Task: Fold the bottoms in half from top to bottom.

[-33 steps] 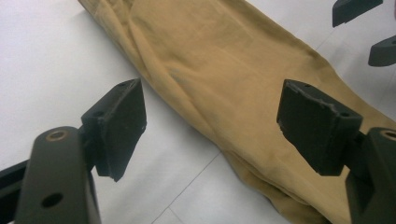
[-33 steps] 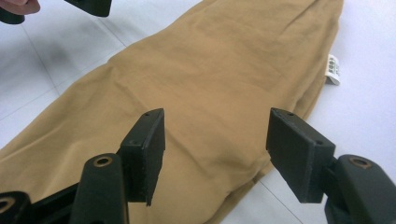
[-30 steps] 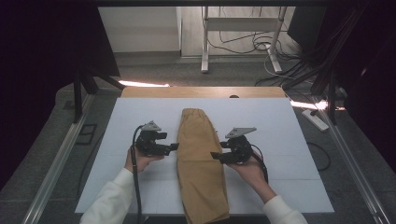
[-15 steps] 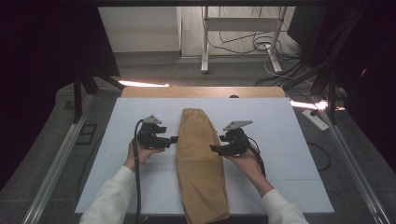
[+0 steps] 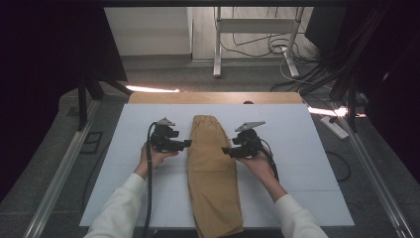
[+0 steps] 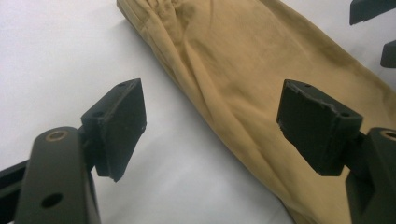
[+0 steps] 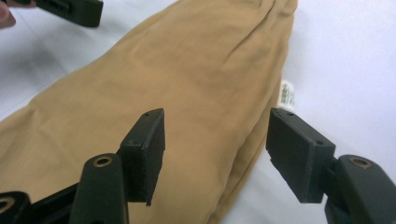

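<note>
Two grippers flank the folded tan trousers (image 5: 214, 173), which lie lengthwise at the centre of the white tabletop (image 5: 307, 148). The left gripper (image 5: 185, 144) and right gripper (image 5: 225, 150) both stand spread, pinching nothing, at the trousers' upper edges.

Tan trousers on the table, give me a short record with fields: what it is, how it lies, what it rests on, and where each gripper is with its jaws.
item: tan trousers, folded lengthwise into one long strip
orientation: waistband at the far end, legs running toward the person
surface: white table
left gripper: at the strip's left edge near the waistband end, jaws open, nothing held
right gripper: at the strip's right edge, jaws open, nothing held
label: small white tag at the trousers' edge, in the right gripper view
</note>
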Available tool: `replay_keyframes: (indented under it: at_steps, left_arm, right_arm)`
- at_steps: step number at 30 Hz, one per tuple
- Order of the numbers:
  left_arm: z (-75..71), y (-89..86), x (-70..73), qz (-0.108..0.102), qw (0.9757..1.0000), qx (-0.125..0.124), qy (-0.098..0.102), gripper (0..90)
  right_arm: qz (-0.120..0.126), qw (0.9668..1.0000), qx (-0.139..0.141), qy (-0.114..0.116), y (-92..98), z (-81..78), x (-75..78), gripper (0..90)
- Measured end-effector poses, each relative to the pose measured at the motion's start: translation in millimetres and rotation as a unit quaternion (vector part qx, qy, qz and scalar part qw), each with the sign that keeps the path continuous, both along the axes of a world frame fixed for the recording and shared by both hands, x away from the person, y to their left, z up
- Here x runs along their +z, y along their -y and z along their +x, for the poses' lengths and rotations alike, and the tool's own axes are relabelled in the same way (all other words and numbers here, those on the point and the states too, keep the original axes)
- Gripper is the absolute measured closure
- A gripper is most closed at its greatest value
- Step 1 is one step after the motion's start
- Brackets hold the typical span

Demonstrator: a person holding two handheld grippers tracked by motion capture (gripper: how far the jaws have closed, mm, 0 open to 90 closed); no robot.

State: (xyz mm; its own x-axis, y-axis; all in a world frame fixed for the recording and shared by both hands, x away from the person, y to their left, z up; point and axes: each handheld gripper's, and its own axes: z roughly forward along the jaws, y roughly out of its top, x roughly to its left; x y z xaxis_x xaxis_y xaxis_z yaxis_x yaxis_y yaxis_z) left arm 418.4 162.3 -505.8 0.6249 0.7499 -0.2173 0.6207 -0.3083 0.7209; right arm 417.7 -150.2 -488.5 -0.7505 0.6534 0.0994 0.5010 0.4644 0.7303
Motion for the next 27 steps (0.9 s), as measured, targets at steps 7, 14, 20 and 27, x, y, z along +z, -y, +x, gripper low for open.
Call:
replay_keyframes:
  at_steps: [7, 14, 20, 27]
  left_arm:
    - [15.0, 1.1, 1.8, 0.0, 0.9999, 0.012, 0.005, 23.5]
    - [23.7, 4.8, -3.1, -0.004, 0.9998, 0.02, -0.001, 23.5]
    - [29.6, 11.2, -10.6, 0.001, 0.9996, 0.025, -0.012, 23.6]
    - [35.7, 17.5, -18.6, 0.016, 0.9994, 0.022, -0.02, 24.2]
  right_arm:
    - [0.012, 0.9997, -0.015, -0.013, -4.3, 27.4, -4.0, 38.2]
    - [0.018, 0.9989, -0.038, -0.022, -4.8, 48.3, -13.7, 38.5]
    - [0.02, 0.9984, -0.047, -0.023, -9.0, 58.3, -14.7, 39.6]
    - [0.002, 0.9983, -0.049, -0.032, -17.6, 68.4, -21.3, 40.3]
